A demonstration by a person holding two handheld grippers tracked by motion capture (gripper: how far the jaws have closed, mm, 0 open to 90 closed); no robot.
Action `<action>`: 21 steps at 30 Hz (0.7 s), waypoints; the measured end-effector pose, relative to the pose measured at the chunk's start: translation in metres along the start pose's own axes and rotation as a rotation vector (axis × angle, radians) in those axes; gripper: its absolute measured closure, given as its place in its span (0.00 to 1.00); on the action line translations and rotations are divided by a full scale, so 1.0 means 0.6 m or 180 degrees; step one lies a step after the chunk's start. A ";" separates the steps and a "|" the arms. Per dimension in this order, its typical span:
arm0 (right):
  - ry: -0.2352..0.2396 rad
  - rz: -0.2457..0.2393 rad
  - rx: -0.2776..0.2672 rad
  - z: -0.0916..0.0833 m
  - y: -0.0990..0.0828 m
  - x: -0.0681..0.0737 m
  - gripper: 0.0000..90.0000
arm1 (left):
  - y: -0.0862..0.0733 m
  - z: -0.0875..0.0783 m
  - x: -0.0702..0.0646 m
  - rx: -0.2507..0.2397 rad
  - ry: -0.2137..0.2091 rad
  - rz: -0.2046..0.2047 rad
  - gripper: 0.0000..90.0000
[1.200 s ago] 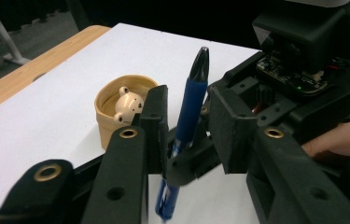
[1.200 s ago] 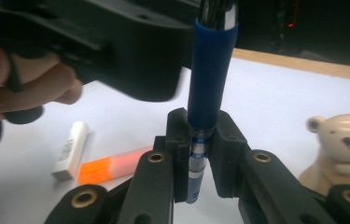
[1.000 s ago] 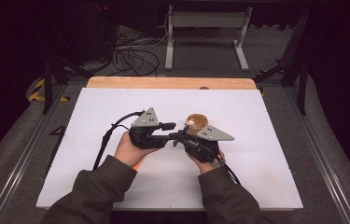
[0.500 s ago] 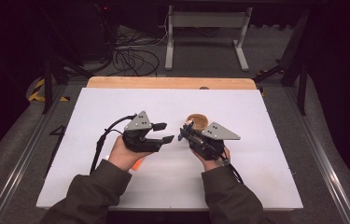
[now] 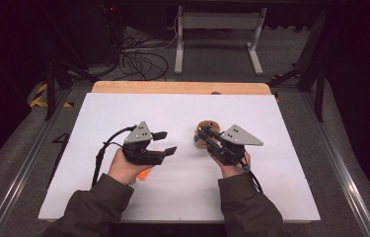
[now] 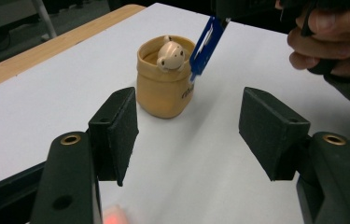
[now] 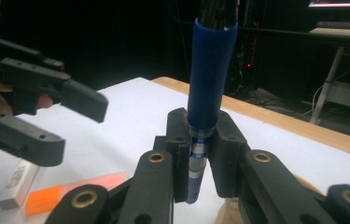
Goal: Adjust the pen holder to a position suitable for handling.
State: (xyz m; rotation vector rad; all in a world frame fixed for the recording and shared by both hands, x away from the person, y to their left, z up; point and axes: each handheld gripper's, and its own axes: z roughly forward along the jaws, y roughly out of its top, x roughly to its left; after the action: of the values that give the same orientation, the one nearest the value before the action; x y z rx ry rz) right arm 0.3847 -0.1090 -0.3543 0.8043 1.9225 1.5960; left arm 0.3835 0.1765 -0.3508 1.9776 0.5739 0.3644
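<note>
While our right hand-held gripper [image 7: 199, 154] clamps the blue pen [image 7: 208, 84] beside the bear pot [image 6: 164, 79], our left hand-held gripper [image 6: 189, 128], just opening, gapes empty.

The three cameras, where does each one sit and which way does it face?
High view: above the person's side, looking forward and down on the white table; forearms, both hands show.
Left gripper view: on the left claw, open, facing the tan jar.
Right gripper view: on the right claw, shut on the blue pen.
Shared: left gripper and high views both show the jar.
</note>
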 end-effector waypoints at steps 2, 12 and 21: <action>-0.0026 0.0003 -0.0028 -0.003 0.003 -0.004 0.89 | -0.003 -0.004 0.001 -0.0004 0.0017 -0.0017 0.42; -0.0251 0.0026 -0.0126 -0.018 0.010 -0.028 0.89 | -0.022 -0.017 0.006 -0.0003 0.0108 -0.0088 0.39; -0.0420 0.0047 -0.0094 -0.017 -0.003 -0.049 0.89 | -0.037 -0.028 0.010 0.0025 0.0192 -0.0107 0.37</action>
State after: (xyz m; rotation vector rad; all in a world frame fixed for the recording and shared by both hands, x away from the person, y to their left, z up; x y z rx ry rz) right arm 0.3978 -0.1375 -0.3536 0.8905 1.8003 1.5365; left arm 0.3752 0.2011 -0.3627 1.9676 0.6471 0.4028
